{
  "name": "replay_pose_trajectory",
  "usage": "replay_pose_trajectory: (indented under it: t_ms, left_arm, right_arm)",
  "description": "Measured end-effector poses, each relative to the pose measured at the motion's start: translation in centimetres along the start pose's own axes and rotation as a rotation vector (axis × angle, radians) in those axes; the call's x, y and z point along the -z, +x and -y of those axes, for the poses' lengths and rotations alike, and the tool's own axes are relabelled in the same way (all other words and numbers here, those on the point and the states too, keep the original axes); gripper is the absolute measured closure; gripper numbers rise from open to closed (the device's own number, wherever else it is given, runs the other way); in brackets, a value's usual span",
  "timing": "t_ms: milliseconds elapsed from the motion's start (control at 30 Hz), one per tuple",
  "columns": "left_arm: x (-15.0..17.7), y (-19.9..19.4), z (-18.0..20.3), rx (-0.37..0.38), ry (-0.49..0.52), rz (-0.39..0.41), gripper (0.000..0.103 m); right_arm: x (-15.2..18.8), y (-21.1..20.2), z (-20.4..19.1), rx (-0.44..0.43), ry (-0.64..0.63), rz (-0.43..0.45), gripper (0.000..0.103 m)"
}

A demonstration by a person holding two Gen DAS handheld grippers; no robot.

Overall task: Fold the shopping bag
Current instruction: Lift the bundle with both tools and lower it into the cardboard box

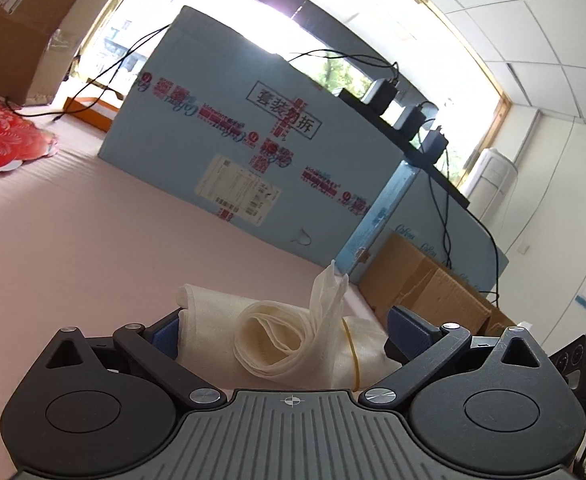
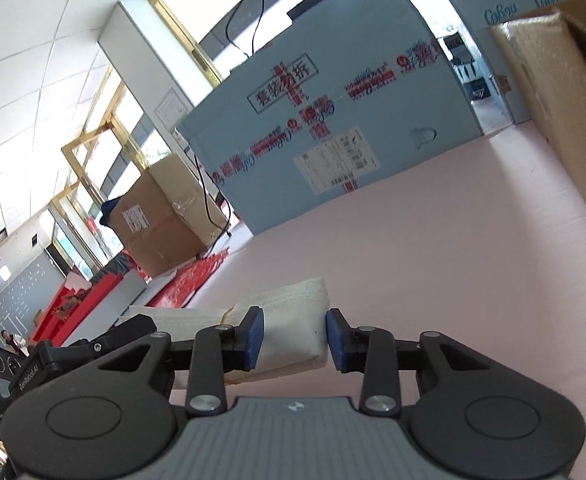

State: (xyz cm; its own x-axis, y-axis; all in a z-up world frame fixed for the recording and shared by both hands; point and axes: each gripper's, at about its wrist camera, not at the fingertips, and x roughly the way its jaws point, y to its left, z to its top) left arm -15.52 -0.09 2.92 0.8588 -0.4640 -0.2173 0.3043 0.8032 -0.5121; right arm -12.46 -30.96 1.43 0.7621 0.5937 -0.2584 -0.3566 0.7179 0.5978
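Bag, cream, rolled w/ rubber band, sits on pink table between left gripper fingers, spread wide. Right gripper fingers flank bag's end; contact unclear. Bag's near part hidden.

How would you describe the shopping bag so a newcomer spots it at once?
Start at the big light-blue box standing on the pink surface. In front of it, between the left gripper fingers, lies the shopping bag: a cream mesh-like bundle, rolled, with a thin yellow rubber band around it.
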Motion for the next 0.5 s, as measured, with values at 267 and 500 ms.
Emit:
replay_pose_trajectory:
  t_ms: [267,500]
  left_arm:
    - [-2.3,4.5,9.2,0.217,0.181,0.072,0.001]
    - [-2.8,11.5,18.0,0.372,0.322,0.087,0.001]
  right_arm:
    - [-4.5,-8.1,2.5,0.053,-0.03,0.285,0.065]
    - [-9.1,-13.7,5.8,0.199,-0.054,0.469,0.06]
